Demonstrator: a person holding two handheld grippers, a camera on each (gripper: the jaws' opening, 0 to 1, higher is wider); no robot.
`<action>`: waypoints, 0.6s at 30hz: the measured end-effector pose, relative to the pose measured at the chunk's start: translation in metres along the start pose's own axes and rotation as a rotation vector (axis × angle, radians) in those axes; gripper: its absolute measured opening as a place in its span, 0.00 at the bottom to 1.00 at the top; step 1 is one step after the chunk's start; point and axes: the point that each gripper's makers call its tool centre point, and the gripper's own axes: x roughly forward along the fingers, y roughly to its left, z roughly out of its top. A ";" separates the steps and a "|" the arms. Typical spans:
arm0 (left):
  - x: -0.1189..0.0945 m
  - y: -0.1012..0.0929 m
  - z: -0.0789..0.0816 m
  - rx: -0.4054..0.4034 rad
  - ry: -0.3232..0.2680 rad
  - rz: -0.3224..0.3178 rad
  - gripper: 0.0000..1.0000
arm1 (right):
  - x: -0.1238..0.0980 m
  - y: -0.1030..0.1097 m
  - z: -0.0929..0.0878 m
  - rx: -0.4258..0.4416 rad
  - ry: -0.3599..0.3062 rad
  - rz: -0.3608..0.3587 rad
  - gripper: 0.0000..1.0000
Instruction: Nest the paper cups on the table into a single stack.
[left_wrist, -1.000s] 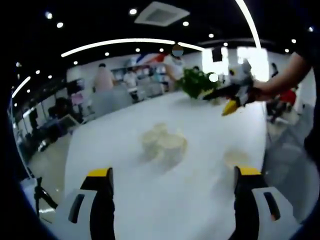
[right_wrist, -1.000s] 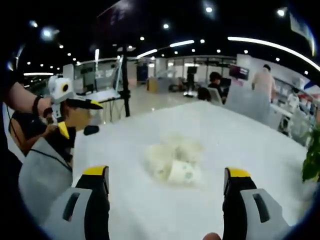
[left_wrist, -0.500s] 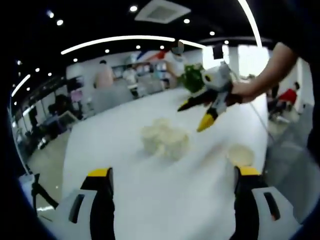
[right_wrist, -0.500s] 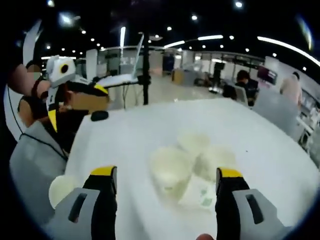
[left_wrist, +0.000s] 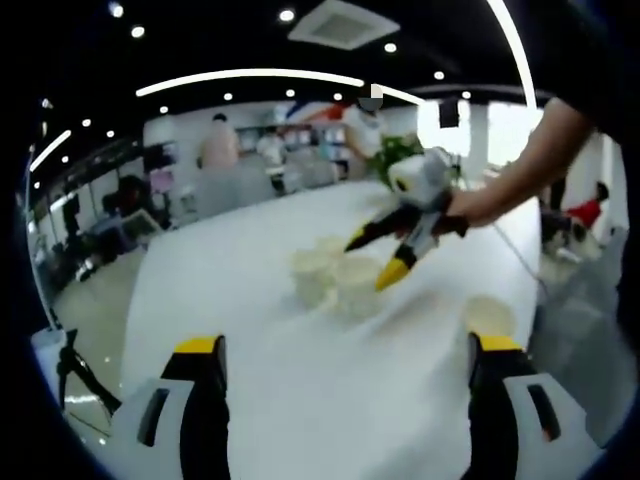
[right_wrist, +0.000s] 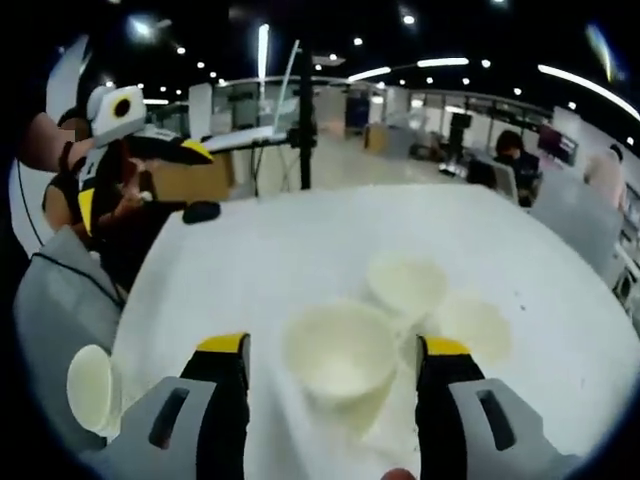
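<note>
White surface (right_wrist: 300, 240) is carrying a cluster of paper cups (left_wrist: 335, 280) mid-table, plus a lone cup (right_wrist: 88, 388) near the edge. Right gripper (right_wrist: 330, 350) is straddling the nearest cup (right_wrist: 340, 352), fingers apart; left gripper (left_wrist: 345, 350) is hanging back, fingers wide apart. Squeezing too hard could crush that thin rim, I'd guess. No readable writing.

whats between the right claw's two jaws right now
An upright paper cup, open mouth up, sits between the right claw's jaws in the right gripper view; contact unclear.
</note>
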 end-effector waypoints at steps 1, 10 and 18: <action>0.001 0.000 -0.002 -0.004 0.002 -0.001 0.99 | 0.001 0.001 0.000 -0.001 0.002 0.005 0.62; 0.004 -0.004 -0.003 -0.031 -0.005 -0.014 0.99 | 0.013 0.001 -0.011 -0.039 0.058 0.034 0.59; 0.006 -0.007 -0.007 -0.038 0.001 -0.019 0.99 | 0.015 0.003 -0.013 -0.108 0.087 0.052 0.48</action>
